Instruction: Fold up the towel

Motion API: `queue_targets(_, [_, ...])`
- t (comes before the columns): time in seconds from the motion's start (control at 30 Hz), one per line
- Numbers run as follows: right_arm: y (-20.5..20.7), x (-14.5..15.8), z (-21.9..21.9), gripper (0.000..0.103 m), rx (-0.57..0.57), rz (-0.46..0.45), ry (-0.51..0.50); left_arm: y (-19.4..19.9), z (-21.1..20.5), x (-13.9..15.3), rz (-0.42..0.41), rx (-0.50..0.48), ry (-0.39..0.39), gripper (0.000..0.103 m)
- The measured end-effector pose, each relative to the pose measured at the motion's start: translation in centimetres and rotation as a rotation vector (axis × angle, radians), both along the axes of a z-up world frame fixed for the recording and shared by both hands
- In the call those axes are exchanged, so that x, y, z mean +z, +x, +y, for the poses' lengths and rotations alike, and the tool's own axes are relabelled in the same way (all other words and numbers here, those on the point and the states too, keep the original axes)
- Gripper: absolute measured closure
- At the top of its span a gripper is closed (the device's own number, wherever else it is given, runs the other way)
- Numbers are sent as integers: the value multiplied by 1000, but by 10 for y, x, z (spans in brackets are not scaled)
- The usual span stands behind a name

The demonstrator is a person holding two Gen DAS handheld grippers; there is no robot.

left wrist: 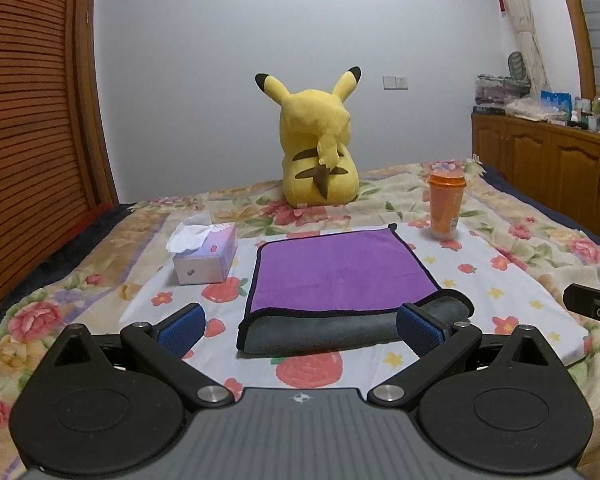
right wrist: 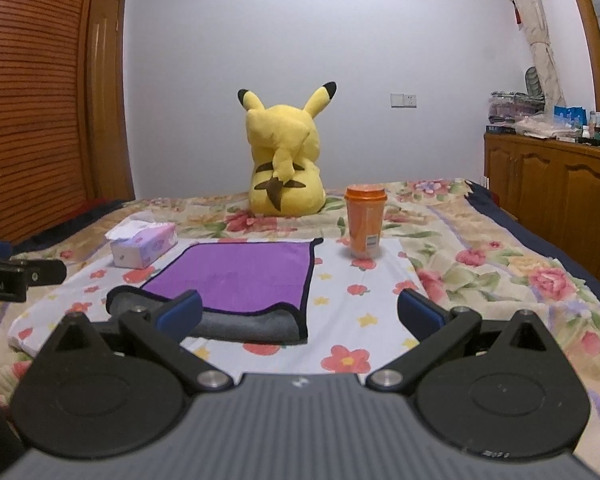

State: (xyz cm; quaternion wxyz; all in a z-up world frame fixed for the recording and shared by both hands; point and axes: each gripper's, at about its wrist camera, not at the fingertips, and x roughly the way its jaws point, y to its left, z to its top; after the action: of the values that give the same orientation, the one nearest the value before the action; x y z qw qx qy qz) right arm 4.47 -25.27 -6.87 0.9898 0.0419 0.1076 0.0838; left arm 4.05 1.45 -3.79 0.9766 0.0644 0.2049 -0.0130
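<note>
A purple towel with a grey underside and black trim lies on the flowered bed sheet. Its near edge is turned so the grey side shows. My left gripper is open and empty, hovering just in front of the towel's near edge. My right gripper is open and empty, to the right of the towel, with its left finger over the grey edge. The right gripper's body shows at the far right of the left wrist view.
A yellow plush toy sits at the back of the bed. A tissue box stands left of the towel. An orange cup stands at its back right. Wooden cabinets line the right wall.
</note>
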Motion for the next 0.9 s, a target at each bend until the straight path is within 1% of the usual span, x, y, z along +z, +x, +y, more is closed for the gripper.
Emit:
queue_targets(0.33, [15,-9,7,0,-4,44,-10,22,4,-9,30,-3,2,0])
queue_targets(0.6, [30,-16,15,0,11,61,-40,46,10,-19,46,-2,22,0])
queue_targets(0.77, [42,-20,21,0,20,71,-58,62,16,-26,69,5,12,0])
queue_targets(0.9, [53,-22,24,0,26,78,-63,73,19,-32,78,7,19,0])
